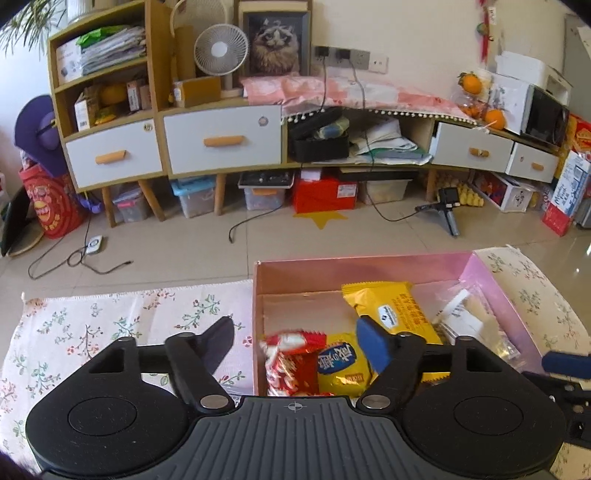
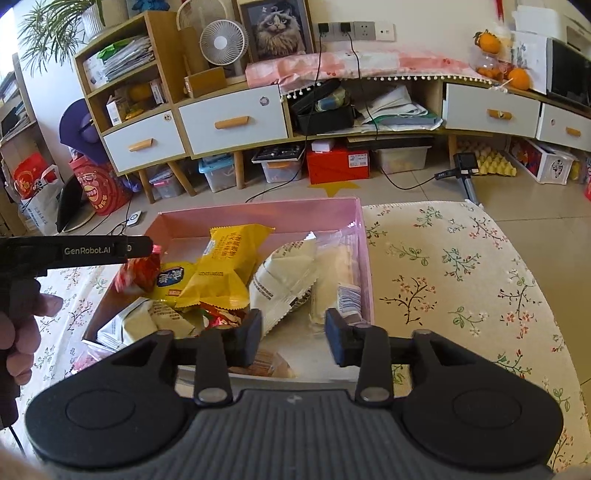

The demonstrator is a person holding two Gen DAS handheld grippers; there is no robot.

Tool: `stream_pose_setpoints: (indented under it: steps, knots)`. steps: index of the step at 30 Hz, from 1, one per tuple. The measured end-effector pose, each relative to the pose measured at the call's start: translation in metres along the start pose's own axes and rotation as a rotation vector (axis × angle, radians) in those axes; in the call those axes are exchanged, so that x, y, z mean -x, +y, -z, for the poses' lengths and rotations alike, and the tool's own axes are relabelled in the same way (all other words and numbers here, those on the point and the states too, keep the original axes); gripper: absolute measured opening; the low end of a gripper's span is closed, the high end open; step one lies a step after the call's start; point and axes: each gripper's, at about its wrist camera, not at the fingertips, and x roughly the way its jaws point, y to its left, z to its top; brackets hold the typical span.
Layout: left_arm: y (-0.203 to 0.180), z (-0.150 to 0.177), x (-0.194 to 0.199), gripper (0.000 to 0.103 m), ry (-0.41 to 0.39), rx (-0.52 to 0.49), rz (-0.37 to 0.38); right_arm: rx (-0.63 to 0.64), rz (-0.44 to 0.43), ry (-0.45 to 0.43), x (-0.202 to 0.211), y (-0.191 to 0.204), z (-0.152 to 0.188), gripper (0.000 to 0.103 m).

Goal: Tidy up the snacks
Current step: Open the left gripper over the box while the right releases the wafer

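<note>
Only the right wrist view shows the person's hand point(image 2: 16, 332) gripping the left claw's handle at the left edge, and the white packets point(image 2: 284, 277) and clear sachets along the box's right side in full; the left wrist view shows the red packet point(image 1: 291, 360) close up, blurred, lying just inside the box's left wall. The pink box point(image 2: 258, 210) sits on a worktop spread with a floral cloth point(image 2: 461, 266), and holds the snacks: a big yellow packet point(image 2: 225, 269) on top of a small yellow packet point(image 2: 173, 278). Beyond lie a tiled floor, a wooden cabinet point(image 2: 232, 122) with white drawers, a fan point(image 2: 223, 42) and a cat picture point(image 2: 275, 29). The left claw point(image 1: 295, 341) is released, spread wide across the box's left wall, gripping nothing. The right claw point(image 2: 293, 334) hangs partly parted over the box's near edge, empty.
</note>
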Motion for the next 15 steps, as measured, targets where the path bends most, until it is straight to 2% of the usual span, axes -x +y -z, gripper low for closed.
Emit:
stream_pose_setpoints:
  steps: [7, 15]
  knots:
    - [-0.007, 0.009, 0.025, 0.085, -0.003, -0.035, -0.011, 0.029, -0.003, -0.014, 0.008, 0.006, 0.001, 0.06]
    - [-0.01, 0.024, 0.059, 0.09, -0.008, -0.043, 0.003, 0.051, -0.003, -0.031, 0.028, 0.007, 0.004, 0.073]
